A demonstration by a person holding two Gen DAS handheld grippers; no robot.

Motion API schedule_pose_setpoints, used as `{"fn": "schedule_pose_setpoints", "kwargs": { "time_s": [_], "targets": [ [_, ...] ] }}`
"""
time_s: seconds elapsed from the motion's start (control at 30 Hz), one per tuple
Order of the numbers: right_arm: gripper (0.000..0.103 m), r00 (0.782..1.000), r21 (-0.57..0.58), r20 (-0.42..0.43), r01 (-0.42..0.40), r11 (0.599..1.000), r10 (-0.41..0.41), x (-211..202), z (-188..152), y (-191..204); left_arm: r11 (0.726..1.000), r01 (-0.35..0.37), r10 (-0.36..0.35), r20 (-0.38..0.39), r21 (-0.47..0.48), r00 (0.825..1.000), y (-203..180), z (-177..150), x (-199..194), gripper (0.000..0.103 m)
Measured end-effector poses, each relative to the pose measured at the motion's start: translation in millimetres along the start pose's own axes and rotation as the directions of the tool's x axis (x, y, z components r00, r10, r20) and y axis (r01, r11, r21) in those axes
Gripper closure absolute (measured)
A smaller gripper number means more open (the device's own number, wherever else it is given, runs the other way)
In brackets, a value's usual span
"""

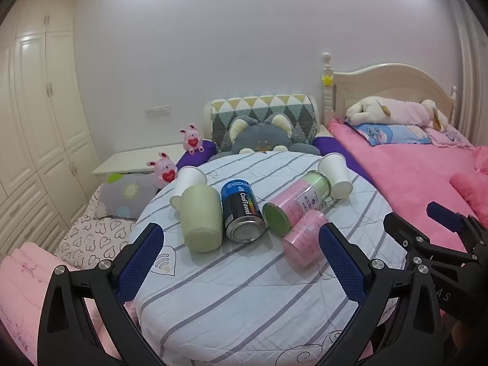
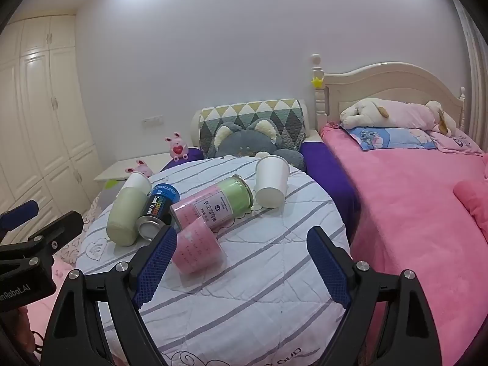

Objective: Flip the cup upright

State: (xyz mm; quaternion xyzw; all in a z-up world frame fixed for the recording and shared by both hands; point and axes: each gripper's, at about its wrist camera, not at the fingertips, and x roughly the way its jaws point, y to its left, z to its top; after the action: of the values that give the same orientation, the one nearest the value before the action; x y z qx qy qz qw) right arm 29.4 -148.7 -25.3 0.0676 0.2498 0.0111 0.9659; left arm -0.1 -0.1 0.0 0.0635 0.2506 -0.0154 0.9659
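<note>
We hold our left tool (image 1: 241,262) wide open over the near edge of a round tabletop (image 1: 244,305) with a striped cloth on it. Nothing is between its blue pads (image 1: 143,259). Our right tool (image 2: 241,265) is wide open too, and it holds nothing.

All the cups lie on their sides on the tabletop. A pale green cup (image 1: 201,219) lies on the left with its bottom turned to us. Just behind it, touching it, lies a white paper cup (image 1: 189,180). Right beside the green cup lies a blue and black can (image 1: 241,210), also on its side, with its shiny end facing us. Next to the can lies a pink and green jar (image 1: 296,201) with a green lid. A pink cup (image 1: 305,238) lies in front of the jar and touches it. In the right wrist view, this pink cup (image 2: 198,247) sits just beside the left pad (image 2: 155,262) of our right tool. We cannot tell if they touch. Another white paper cup (image 1: 335,174) lies at the far right, near the jar's back end.

Behind the tabletop sits a gray plush toy (image 1: 259,137). A bed with a pink blanket (image 1: 411,177) is on the right.
</note>
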Motion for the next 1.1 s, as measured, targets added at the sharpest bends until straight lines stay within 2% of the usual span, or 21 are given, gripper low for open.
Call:
{"fn": "schedule_pose_setpoints", "kwargs": {
  "time_s": [1.1],
  "targets": [
    [0.014, 1.000, -0.043, -0.022, 0.003, 0.999, -0.004, 10.4, 2.6, 15.3, 0.998, 0.004, -0.005, -0.023, -0.061, 1.000, 24.9, -2.4, 16.5, 0.000]
  ]
}}
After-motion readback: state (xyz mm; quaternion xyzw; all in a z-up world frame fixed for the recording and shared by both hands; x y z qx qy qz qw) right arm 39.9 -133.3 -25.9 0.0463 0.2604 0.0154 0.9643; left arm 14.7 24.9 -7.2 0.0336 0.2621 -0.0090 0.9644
